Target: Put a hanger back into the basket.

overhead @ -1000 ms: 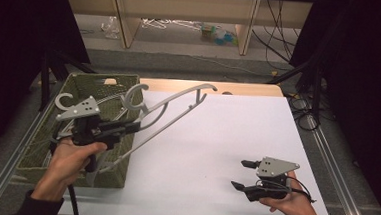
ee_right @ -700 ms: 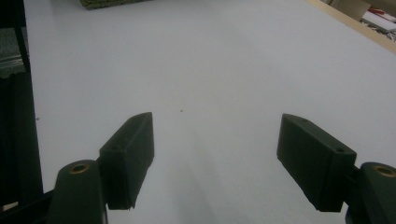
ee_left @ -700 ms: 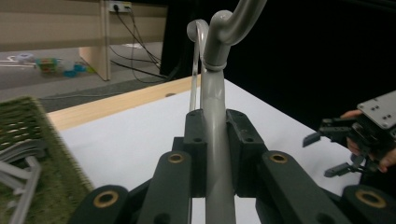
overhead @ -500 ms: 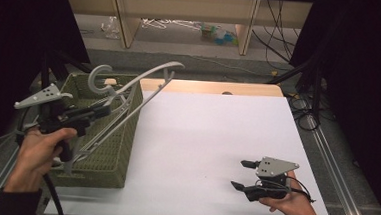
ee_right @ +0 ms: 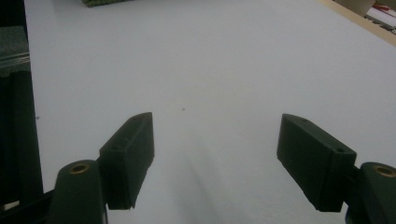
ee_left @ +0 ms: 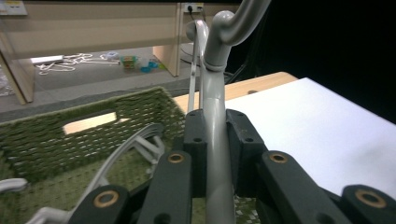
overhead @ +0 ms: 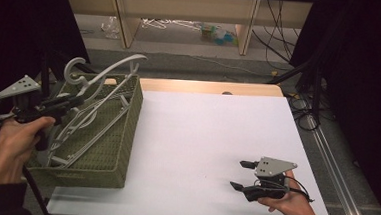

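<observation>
My left gripper (ee_left: 215, 154) has its fingers (ee_left: 195, 140) clamped on the grey shaft of a hanger (ee_left: 215, 140); the left gripper view shows the grip close up. From the high view I see what that view misses: the hanger (overhead: 105, 72) tilts up over the green woven basket (overhead: 121, 148), its hook above the basket's far rim, with more hangers lying inside. My right gripper (ee_right: 217, 154), fingers (ee_right: 128, 154) spread wide and holding nothing, rests low on the white tabletop (overhead: 201, 138), well apart from the basket.
</observation>
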